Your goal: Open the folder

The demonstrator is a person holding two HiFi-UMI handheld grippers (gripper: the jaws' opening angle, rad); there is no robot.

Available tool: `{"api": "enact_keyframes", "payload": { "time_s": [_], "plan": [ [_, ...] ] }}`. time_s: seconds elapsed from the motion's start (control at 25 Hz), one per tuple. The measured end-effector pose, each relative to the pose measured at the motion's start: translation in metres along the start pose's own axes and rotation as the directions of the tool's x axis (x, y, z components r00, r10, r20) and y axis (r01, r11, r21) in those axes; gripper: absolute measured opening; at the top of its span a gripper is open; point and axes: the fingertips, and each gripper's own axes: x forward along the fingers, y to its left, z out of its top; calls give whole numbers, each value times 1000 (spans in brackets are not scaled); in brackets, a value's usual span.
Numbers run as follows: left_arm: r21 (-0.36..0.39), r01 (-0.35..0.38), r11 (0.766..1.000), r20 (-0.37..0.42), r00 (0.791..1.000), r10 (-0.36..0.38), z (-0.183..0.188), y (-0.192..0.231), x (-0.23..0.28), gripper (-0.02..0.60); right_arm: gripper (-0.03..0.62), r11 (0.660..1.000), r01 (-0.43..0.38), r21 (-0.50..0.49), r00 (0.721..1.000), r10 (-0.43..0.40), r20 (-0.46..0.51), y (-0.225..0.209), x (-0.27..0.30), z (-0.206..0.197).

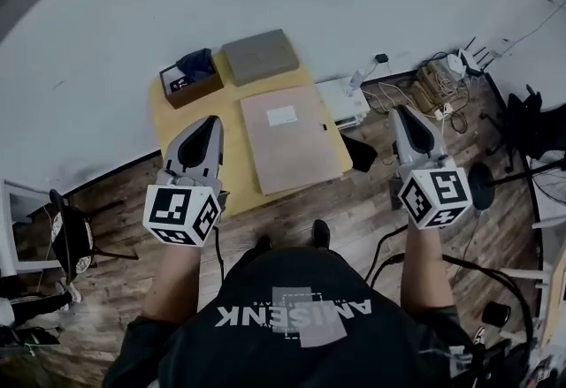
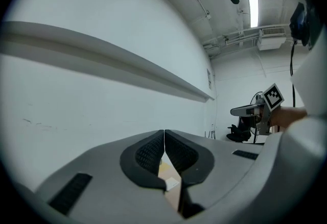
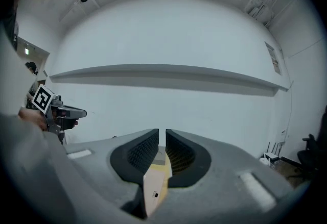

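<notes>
Held level near the worktop's point(image 1: 232, 99) near corners, the left tool point(image 1: 210, 123) was pressed shut and the right tool point(image 1: 402, 110) nearly shut, both empty. Mid-worktop, the closed folder point(image 1: 290, 139) was judged light, stiff card, best lifted by a long cover edge.

**Desk:** What are you wearing?

**Caption:** You wear a dark short-sleeved T-shirt point(image 1: 292, 324) with pale block lettering and a grey square printed across it, and black shoes point(image 1: 320, 232).

**Desk:** And your tools?

**Caption:** Your left gripper point(image 1: 210, 119) and right gripper point(image 1: 402, 109) are matte grey moulded shells with black ribbed pads point(image 2: 148, 154). Each carries a white cube point(image 1: 181, 214) printed with black square markers.
</notes>
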Motion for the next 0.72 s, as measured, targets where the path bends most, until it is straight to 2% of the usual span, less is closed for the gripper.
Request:
{"api": "enact_keyframes", "payload": {
  "time_s": [0.12, 0.2, 0.24, 0.4, 0.52, 0.6, 0.72],
  "plan": [
    [-4, -32, 999, -2, 999, 32, 4, -11, 5, 8, 29, 999, -42, -1, 999, 42, 19, -15, 10, 2],
    [-11, -53, 999, -3, 999, 53, 4, -16, 9, 63, 32, 997, -74, 8, 997, 74, 21, -23, 17, 1],
    [-14, -67, 998, -2, 998, 67, 3, -19, 10, 63, 35, 995, -95, 11, 995, 95, 15, -25, 20, -1],
    [-7, -117, 993, -13, 993, 117, -7, -29, 12, 86, 74, 986, -169, 15, 986, 169, 3, -32, 34, -8],
    [-3, -147, 989, -27, 989, 147, -13, -37, 17, 123, 122, 979, -203, 13, 979, 203, -2, -41, 41, -14],
    [0, -162, 987, -32, 986, 162, -16, -42, 19, 150, 180, 972, -233, 13, 972, 233, -16, -44, 47, -19],
    [-7, -172, 985, -51, 984, 171, -25, -48, 24, 187, 221, 964, -265, 24, 963, 266, -40, -47, 56, -31]
  ]
}}
